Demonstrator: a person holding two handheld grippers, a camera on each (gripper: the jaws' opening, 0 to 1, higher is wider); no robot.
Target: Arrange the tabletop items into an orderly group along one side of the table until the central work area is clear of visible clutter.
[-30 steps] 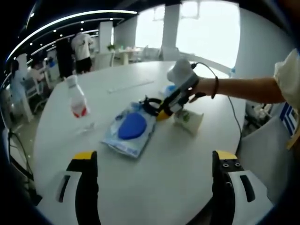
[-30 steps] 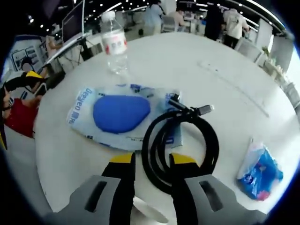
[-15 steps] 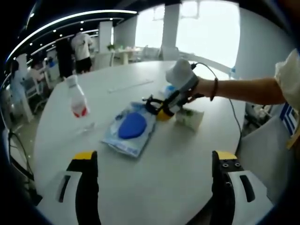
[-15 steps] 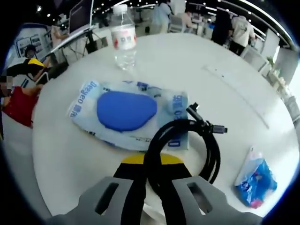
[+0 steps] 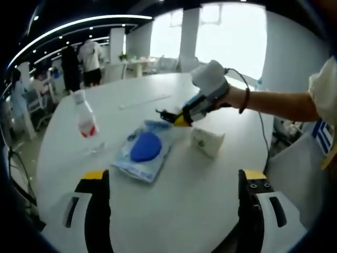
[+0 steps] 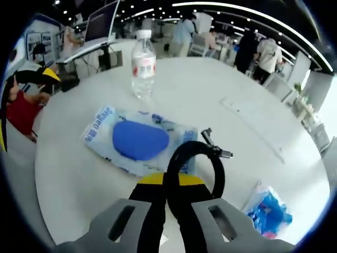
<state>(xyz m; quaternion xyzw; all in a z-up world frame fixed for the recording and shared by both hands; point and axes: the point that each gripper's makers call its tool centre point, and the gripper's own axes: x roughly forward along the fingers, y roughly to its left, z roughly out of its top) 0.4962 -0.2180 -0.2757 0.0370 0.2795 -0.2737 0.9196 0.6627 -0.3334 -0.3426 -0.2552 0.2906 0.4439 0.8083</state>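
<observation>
Right gripper view: the right gripper (image 6: 166, 182) fingers grip the coiled black cable (image 6: 195, 163), lifted above the counter (image 6: 73, 174); next, set it at the side. Left gripper (image 5: 171, 182) fingers stand open, idle.

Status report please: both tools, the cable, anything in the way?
Right tool shut on coiled black cable, raised above table. Left tool open, idle. Blue-and-white plastic packet lies below cable.

1. Beyond my table, two people (image 5: 81, 62) stand with their backs to me, one in a white top, one in dark.
2. A bright window (image 5: 231, 37) glows behind a white pillar (image 5: 188, 31).
3. Another white table (image 5: 141, 61) stands farther back.
4. To my left, a laptop (image 6: 102, 23) sits open on a desk.
5. Curved ceiling light strips (image 6: 247, 13) run overhead.
</observation>
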